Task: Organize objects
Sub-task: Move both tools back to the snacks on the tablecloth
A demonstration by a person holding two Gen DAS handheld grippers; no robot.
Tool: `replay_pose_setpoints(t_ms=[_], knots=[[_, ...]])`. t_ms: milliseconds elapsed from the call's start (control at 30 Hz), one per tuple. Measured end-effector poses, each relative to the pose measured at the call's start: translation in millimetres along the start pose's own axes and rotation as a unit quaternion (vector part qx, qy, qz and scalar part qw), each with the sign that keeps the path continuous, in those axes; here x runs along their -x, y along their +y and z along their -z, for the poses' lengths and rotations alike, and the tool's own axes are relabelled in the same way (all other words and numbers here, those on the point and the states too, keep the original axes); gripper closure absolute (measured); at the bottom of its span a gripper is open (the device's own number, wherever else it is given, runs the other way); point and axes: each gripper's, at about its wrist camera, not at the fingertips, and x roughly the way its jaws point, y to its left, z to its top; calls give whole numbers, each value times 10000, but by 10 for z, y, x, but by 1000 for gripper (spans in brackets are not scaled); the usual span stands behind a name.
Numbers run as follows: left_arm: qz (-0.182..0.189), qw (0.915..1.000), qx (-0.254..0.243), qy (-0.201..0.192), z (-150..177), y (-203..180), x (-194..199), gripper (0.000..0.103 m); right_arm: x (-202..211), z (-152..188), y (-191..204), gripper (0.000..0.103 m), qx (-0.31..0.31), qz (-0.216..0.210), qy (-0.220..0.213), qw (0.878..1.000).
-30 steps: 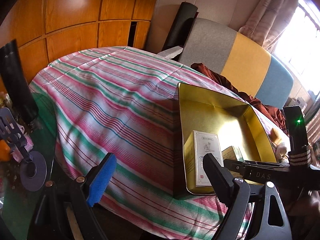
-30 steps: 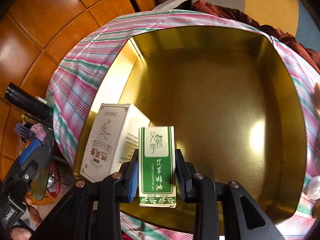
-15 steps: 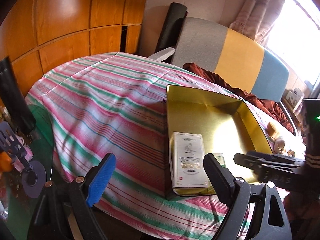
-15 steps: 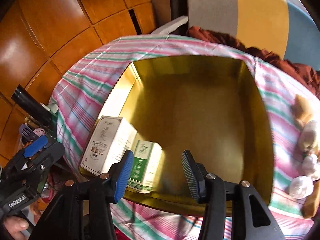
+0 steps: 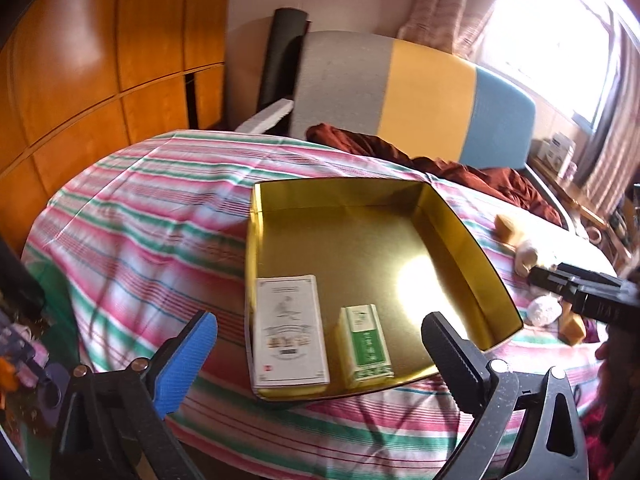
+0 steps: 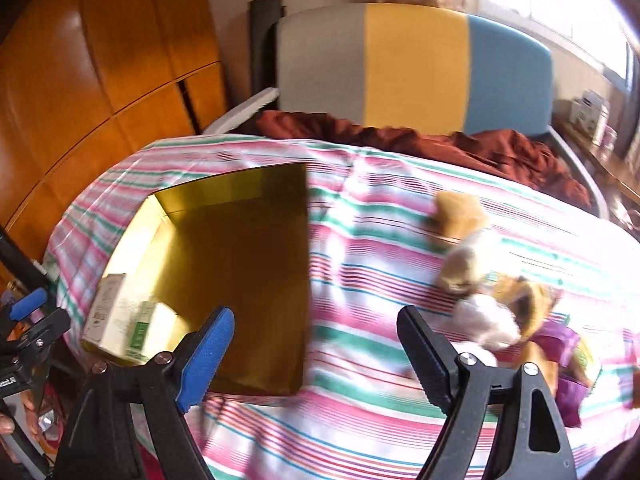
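Green box (image 5: pixel 366 344) lies flat in gold tray (image 5: pixel 460 216) (both grippers' fingers wide, empty).

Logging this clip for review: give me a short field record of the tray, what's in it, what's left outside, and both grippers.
tray: gold tray on striped cloth
in tray: white box and green box, side by side at near edge
outside tray: loose small items, blurred
left gripper: open, empty
right gripper: open, empty, jaws just opened
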Motion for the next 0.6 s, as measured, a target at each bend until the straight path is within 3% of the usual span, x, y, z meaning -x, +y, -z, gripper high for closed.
replay_pose_setpoints(t_ms=[333,500,600], knots=[[400,9966,-721,69,-55,-537,-65,0,247,75,-1189,18,-725,1035,-127,9919],[737,9909,-1126,-4,-113,-878,-86,0,327,174,-1751,18,-1302,1475,-337,9799],[1034,9857,-1328,-21,-147,-1121,-111,0,342,288,-2039,18,-1888,1529,-391,9692]])
